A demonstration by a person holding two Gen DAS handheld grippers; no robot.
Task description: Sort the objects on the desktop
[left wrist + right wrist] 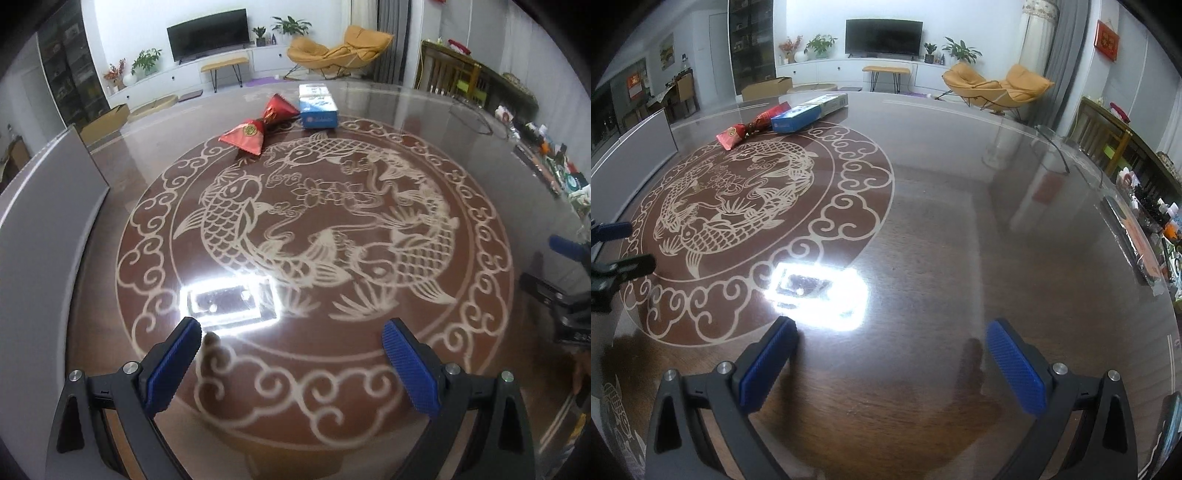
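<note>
Both claws, left claw (pixel 291 334) and right claw (pixel 892 334), hover agape above table (pixel 923 240).

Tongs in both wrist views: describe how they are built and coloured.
Both pairs look alike. The left tongs and right tongs each have two black, angular plastic arms with silver round screw heads at the joints. Each finger carries a flat blue pad with fine ribbing. No cables, markings or sleeves show.

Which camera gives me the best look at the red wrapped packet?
The left wrist view: the red packet sits nearly straight ahead, its bow-tie shape and gold seal clear, beside the blue box. The right wrist view shows it smaller, off to the left and foreshortened.
</note>
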